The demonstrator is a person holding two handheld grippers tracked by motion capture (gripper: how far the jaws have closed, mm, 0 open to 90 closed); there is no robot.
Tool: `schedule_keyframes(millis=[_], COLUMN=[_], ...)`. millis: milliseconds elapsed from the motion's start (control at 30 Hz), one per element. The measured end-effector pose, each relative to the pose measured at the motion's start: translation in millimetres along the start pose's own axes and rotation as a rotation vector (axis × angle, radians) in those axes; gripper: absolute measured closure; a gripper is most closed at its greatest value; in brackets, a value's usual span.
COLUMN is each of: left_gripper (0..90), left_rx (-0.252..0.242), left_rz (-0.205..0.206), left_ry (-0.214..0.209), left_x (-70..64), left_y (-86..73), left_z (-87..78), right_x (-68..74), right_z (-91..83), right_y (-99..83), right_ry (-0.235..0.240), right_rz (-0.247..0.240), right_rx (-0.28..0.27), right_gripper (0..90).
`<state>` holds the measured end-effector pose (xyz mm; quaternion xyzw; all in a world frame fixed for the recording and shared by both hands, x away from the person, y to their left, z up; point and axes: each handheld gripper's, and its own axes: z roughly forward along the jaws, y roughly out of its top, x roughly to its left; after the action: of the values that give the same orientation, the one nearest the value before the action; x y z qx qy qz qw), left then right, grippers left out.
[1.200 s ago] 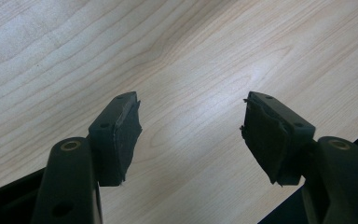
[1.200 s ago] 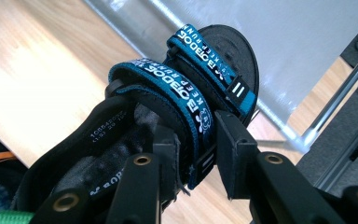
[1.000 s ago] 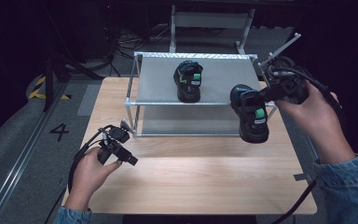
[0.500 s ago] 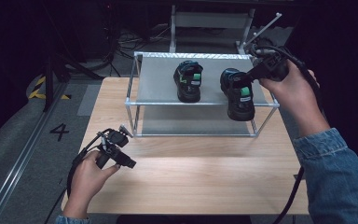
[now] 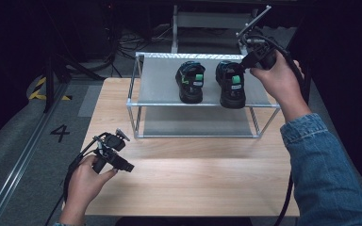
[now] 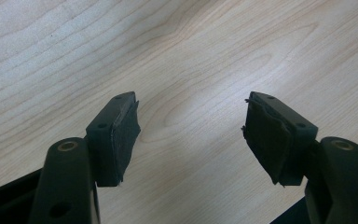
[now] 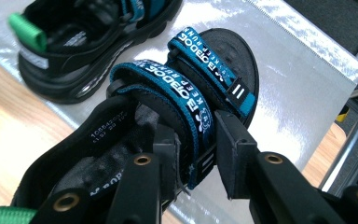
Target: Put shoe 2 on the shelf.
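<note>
My right gripper (image 7: 193,156) is pinching the blue strap (image 7: 168,86) of a black sandal (image 5: 231,84), jaws pressed on either side of the strap w/ the webbing between them. In the high view that sandal sits on the top shelf of the metal rack (image 5: 160,87), near the right end, its heel at the front edge, toe pointing to the back. Sole looks flat on the shelf there, but can't tell for sure if the full weight is down. My right hand (image 5: 275,77) is over the rack's right rear corner, denim sleeve (image 5: 330,174) running down the right side.

The second sandal (image 5: 190,82) stands just beside the first, to its left on the same shelf, apart from it w/ a narrow gap, same way round. Both have a green heel loop (image 5: 235,79). In the right gripper view the second one lies top left, w/ its green loop showing.

My left gripper (image 6: 191,135) is spread wide, nothing between the jaws, just bare wood of the table (image 6: 205,56) beyond it. In the high view my left hand (image 5: 87,176) holds it low over the front left part of the table, well apart from the rack, jaws pointing right. Lower shelf of the rack shows bare metal.
</note>
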<state>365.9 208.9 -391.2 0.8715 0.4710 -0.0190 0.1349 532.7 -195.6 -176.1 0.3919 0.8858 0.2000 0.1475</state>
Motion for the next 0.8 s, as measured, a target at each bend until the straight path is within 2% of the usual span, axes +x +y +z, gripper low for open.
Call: schedule_keyframes(millis=[167, 367, 400, 467, 600, 800], left_gripper=[35.4, 35.3, 35.3, 35.3, 35.2, 35.2], left_rx=[0.002, 0.008, 0.008, 0.008, 0.010, 0.011], left_rz=[-0.002, -0.003, 0.004, -0.011, 0.010, 0.004], left_ry=[-0.004, -0.009, -0.008, -0.013, -0.007, -0.013], left_x=[0.2, 1.5, 2.5, 1.5, 1.6, 2.8], left_y=[0.7, 1.5, 1.7, 1.6, 2.5, 1.8], left_z=[1.4, 2.4, 2.9, 3.9, 4.2, 4.9], right_x=[-5.3, -3.9, -3.3, -2.1, -0.5, -0.6], right_z=[14.5, 26.5, 29.4, 34.4, 45.0, 56.0], right_y=[7.3, 15.7, 17.7, 20.9, 27.7, 36.1], right_ry=[-0.009, -0.011, -0.003, 0.000, 0.011, 0.042], right_rz=[0.007, 0.000, -0.001, -0.003, 0.006, 0.019], right_rx=[0.013, 0.016, 0.014, 0.013, 0.025, 0.028], right_gripper=[71.4, 71.4, 71.4, 71.4, 71.4, 71.3])
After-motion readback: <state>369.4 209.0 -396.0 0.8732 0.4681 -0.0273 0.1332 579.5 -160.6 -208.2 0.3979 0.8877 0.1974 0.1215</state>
